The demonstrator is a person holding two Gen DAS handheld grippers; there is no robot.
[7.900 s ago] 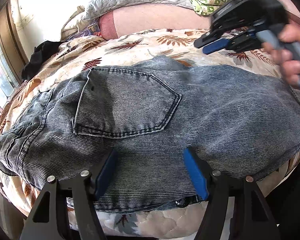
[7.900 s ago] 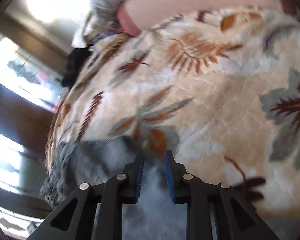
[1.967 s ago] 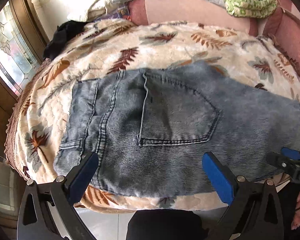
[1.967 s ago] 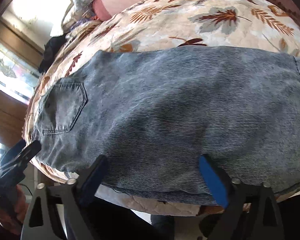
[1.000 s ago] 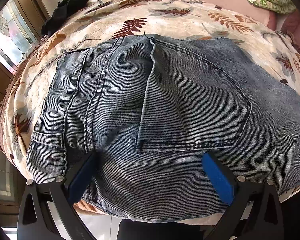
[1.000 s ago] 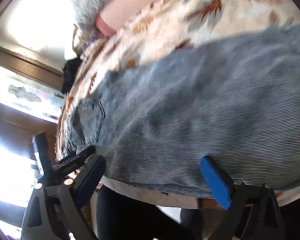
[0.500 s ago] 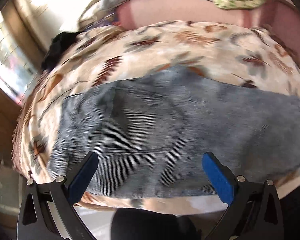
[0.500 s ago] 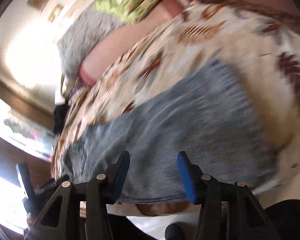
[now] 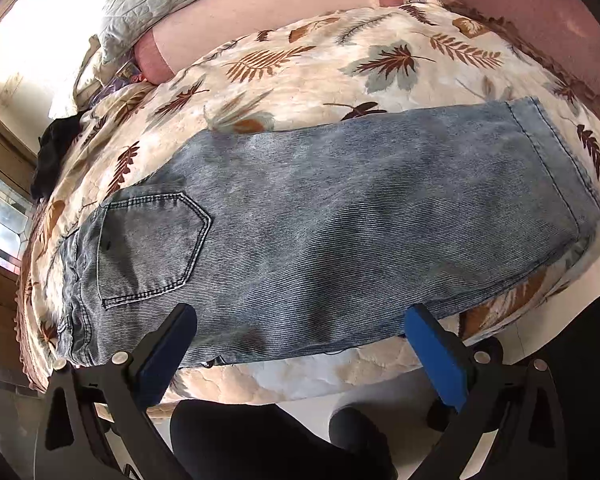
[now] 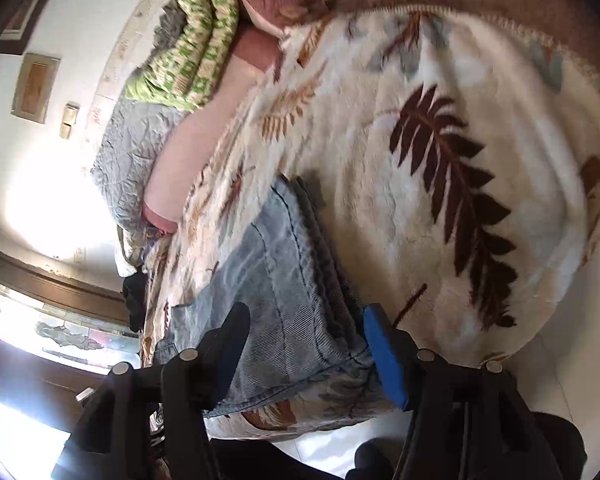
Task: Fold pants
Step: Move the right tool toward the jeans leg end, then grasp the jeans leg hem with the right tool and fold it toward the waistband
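The pants [image 9: 340,216] lie flat on the leafy blanket [image 9: 300,76] on the bed, one leg stacked on the other, so they make one long blue strip. The strip runs side to side across the left wrist view: the waist and the back pocket [image 9: 152,248] are at the left end, and the leg hems [image 9: 548,160] are at the right end. The near long edge sits close to the edge of the bed, just in front of the person. The left gripper [image 9: 300,344] hangs just in front of that near edge, about the middle of the strip. Its jaws are wide apart and hold nothing. The right gripper [image 10: 304,344] is at the hem end, so it looks like the one closer to the part that should be folded over next. Its jaws are apart too, one on each side of the hem corner [image 10: 320,344], but they have not squeezed it.
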